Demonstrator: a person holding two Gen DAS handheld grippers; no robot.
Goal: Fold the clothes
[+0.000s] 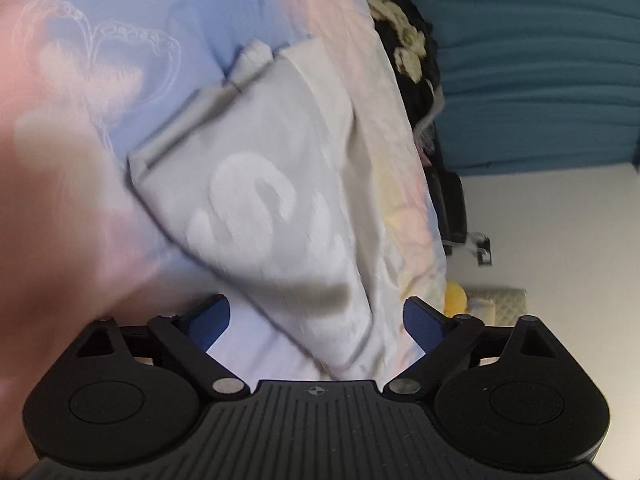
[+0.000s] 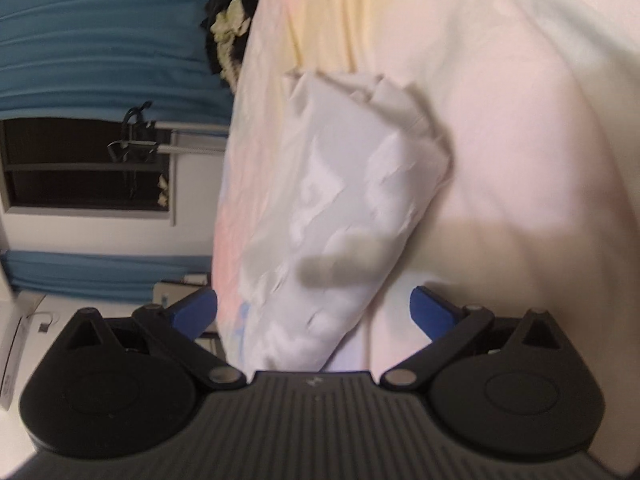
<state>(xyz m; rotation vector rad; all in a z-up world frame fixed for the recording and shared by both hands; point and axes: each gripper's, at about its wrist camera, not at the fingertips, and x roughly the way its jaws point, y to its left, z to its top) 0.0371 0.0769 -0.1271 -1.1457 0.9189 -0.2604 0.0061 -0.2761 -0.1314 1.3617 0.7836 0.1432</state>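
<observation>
Bedroom setting: teal curtains [image 1: 536, 64] hang behind a bed covered by a pastel sheet [image 1: 120, 80] in pink, blue and yellow, with a faint white outline print showing in the left view. A dark window [image 2: 84, 164] sits between curtain sections in the right view. A black-and-cream garment [image 1: 404, 36] lies at the far edge of the bed.

Item under inspection: one grey garment [image 1: 264, 184], lying flat on the sheet and folded into a compact oblong. It carries a large white printed pattern; motion blur prevents reading it. In the left view a ribbed band runs along its far left edge. In the right view the same garment [image 2: 340, 208] shows layered, slightly ragged folds at its far end, and its surface is creased.

Left tool [image 1: 316, 316]: blue-padded fingers spread wide apart, holding nothing, with the garment's near end between and beneath them.

Right tool [image 2: 314, 312]: fingers likewise spread wide, empty, with the garment's near end lying between them. Contact with the cloth cannot be determined for either tool.
</observation>
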